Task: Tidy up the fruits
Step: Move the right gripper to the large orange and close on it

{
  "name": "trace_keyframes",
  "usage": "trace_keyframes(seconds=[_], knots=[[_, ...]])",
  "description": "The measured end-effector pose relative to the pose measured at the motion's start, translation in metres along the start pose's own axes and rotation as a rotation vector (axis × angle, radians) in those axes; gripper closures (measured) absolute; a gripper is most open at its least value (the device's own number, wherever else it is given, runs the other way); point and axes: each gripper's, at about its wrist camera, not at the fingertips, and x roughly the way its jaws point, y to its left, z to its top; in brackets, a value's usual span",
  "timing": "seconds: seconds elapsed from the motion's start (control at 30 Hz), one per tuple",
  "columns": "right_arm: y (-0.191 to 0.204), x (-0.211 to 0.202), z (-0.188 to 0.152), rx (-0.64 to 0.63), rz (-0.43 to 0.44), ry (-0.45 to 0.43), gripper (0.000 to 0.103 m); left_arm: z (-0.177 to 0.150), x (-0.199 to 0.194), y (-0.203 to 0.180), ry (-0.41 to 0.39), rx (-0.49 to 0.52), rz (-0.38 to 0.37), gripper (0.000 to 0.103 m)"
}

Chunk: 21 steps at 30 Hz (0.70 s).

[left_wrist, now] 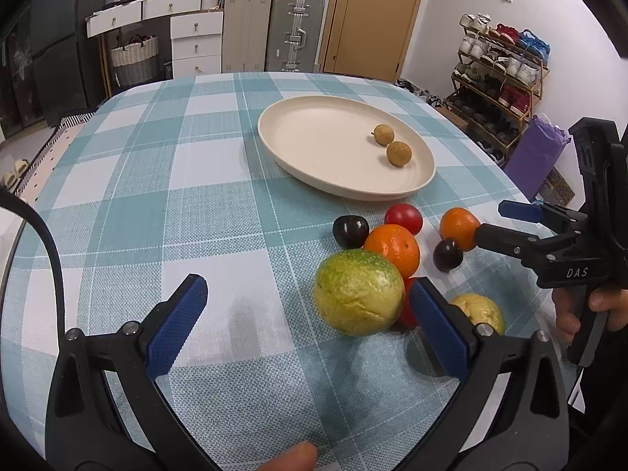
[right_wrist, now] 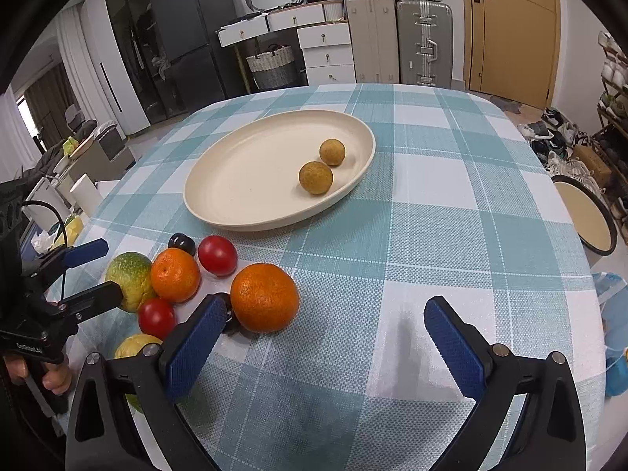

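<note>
Low in the right wrist frame, the right gripper (right_wrist: 322,349) gapes wide, its left pad beside an orange (right_wrist: 263,297). Lower centre of the other view, the left gripper (left_wrist: 310,324) is wide too, nearing the green fruit (left_wrist: 359,291). I'd centre before squeezing. The plate (right_wrist: 235,180) waits mid-frame beyond.

wooden door (left_wrist: 375,15), shoe rack (left_wrist: 500,78), white drawers (left_wrist: 196,41)

Teal-and-white checked woven tablecloth (right_wrist: 431,196). Cream oval plate (right_wrist: 235,180) with 2 tan-brown speckled round fruits (right_wrist: 316,177). 2 orange mandarins (right_wrist: 263,297), 2 red tomatoes (right_wrist: 217,255), dark purple plums (left_wrist: 350,230), mottled green-yellow round fruit (left_wrist: 359,291). Gripper pads (right_wrist: 451,341) blue, frames black.
</note>
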Motion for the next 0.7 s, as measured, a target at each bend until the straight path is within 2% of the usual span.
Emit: trace_keyframes(seconds=[0.2,0.5,0.6,0.7], knots=[[-0.0026,0.0063,-0.0001,0.018,-0.008,0.015,0.0,-0.0001,0.0046,-0.0019,0.009,0.006,-0.006,0.001],[-0.0041,0.0099,0.0016,0.048,0.042,0.021,0.001,-0.0009,0.0067,-0.003,0.015,0.004,-0.011,0.001],[-0.0019,0.0089,0.0016,0.051,0.073,0.016,0.006,-0.0009,0.0077,-0.0041,0.016,0.006,-0.016,0.001],[0.0007,0.0109,0.0015,0.052,0.096,0.026,0.016,-0.0009,0.0079,-0.0061,0.015,0.011,-0.022,0.001]])
